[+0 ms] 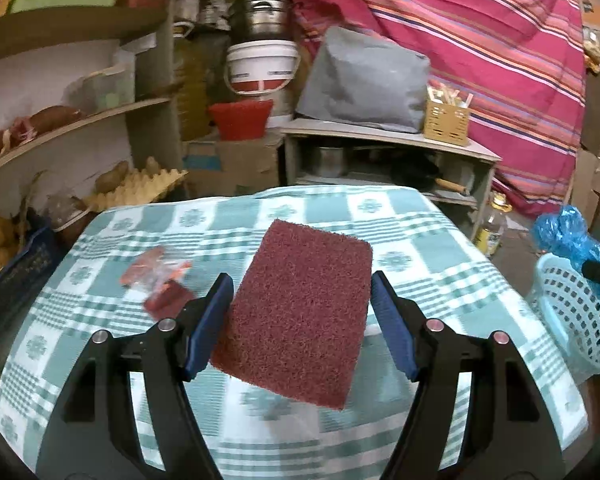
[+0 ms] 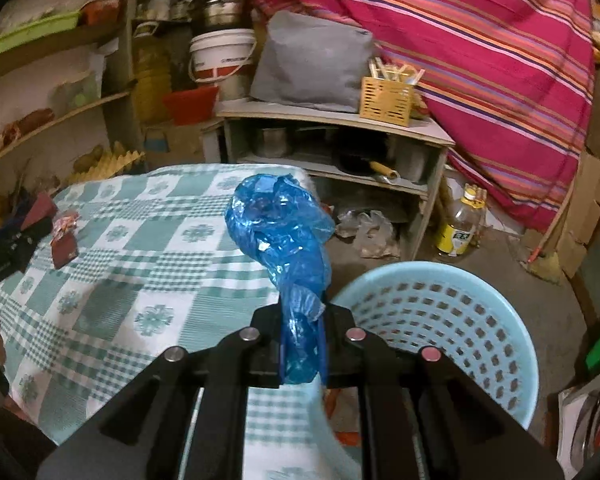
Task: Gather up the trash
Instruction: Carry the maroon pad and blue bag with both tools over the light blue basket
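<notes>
My left gripper (image 1: 302, 322) holds a dark red scouring pad (image 1: 300, 312) between its blue pads, lifted over the green checked tablecloth (image 1: 440, 248). A crumpled red and clear wrapper (image 1: 158, 280) lies on the cloth to its left; it also shows in the right wrist view (image 2: 64, 236). My right gripper (image 2: 302, 344) is shut on a crumpled blue plastic bag (image 2: 280, 232), held up just left of the light blue perforated basket (image 2: 440, 320). The basket (image 1: 576, 312) and bag (image 1: 564, 236) also show at the right edge of the left wrist view.
Behind the table stand a low grey shelf unit (image 1: 384, 148), a yellow caddy (image 1: 446, 122), a white bucket (image 1: 262, 66), wall shelves (image 1: 60, 128) with an egg tray (image 1: 136, 188), and a striped red cloth (image 1: 500, 60). A bottle (image 2: 460, 224) stands on the floor.
</notes>
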The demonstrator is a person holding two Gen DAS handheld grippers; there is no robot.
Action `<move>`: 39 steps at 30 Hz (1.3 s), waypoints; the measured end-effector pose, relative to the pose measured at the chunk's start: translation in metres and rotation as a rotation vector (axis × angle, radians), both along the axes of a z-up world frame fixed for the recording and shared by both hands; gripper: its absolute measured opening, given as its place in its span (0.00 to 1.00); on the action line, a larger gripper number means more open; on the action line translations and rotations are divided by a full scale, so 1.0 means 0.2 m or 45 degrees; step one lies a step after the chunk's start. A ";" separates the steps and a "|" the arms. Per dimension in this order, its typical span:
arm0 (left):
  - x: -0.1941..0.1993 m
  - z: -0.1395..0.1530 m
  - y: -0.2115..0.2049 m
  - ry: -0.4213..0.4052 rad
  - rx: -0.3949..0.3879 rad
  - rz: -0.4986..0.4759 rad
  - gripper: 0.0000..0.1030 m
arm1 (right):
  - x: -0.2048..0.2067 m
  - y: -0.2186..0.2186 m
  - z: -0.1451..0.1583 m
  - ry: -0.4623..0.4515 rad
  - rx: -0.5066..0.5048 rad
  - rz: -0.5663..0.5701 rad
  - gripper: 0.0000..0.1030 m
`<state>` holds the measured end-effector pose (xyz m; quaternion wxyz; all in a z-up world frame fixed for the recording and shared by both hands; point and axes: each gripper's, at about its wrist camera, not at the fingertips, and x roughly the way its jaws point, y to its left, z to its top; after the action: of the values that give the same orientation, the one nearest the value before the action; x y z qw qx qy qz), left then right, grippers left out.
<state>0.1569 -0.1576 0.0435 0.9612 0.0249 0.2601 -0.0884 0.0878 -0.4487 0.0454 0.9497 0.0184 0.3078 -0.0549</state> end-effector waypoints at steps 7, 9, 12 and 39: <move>-0.05 0.01 -0.31 0.006 -0.013 -0.088 0.67 | -0.08 -0.24 0.01 -0.040 0.085 -0.089 0.11; -0.07 0.02 -0.41 -0.007 0.002 -0.119 0.67 | -0.11 -0.30 0.02 -0.051 0.103 -0.111 0.11; -0.09 0.02 -0.54 -0.008 0.013 -0.158 0.67 | -0.14 -0.37 0.01 -0.050 0.120 -0.132 0.11; -0.27 -0.09 -1.39 0.020 0.048 -0.495 0.85 | -0.27 -0.78 -0.15 0.019 0.233 -0.319 0.11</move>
<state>0.1031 -0.4362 0.0262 0.9233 0.0921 0.2595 -0.2678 0.0348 -0.6045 0.0147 0.9274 0.1426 0.3139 -0.1450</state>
